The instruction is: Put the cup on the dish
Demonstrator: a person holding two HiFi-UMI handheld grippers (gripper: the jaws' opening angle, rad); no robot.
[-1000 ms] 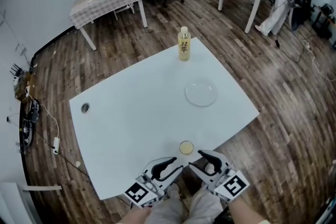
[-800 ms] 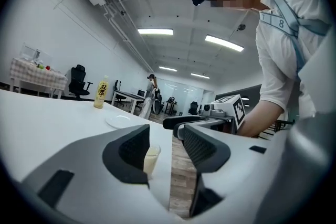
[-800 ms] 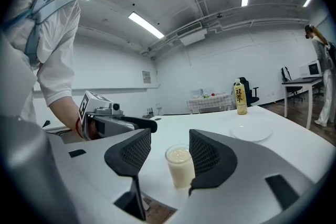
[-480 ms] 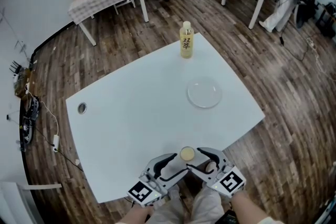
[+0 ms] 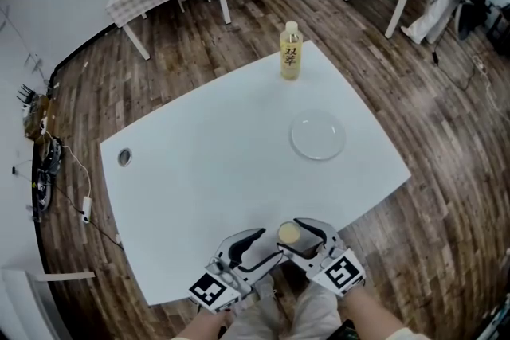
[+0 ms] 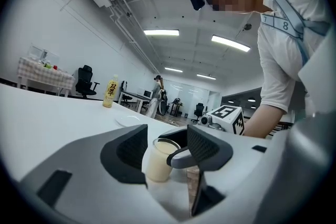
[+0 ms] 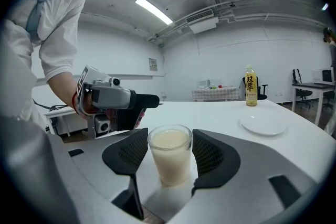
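The cup point(image 5: 288, 232) is not on the dish point(image 5: 318, 135) yet. It stands well apart from the dish, on the person's side. The right gripper point(image 7: 169, 155) has its jaws opening with the cup between them, not squeezing it. The left gripper point(image 6: 167, 150) is wide open, gripping nothing. Grabbing and carrying are still to do

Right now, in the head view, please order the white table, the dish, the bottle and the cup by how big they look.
Largest to smallest:
1. white table
2. dish
3. bottle
4. cup
Dish and bottle are close: the dish is wider, the bottle longer.
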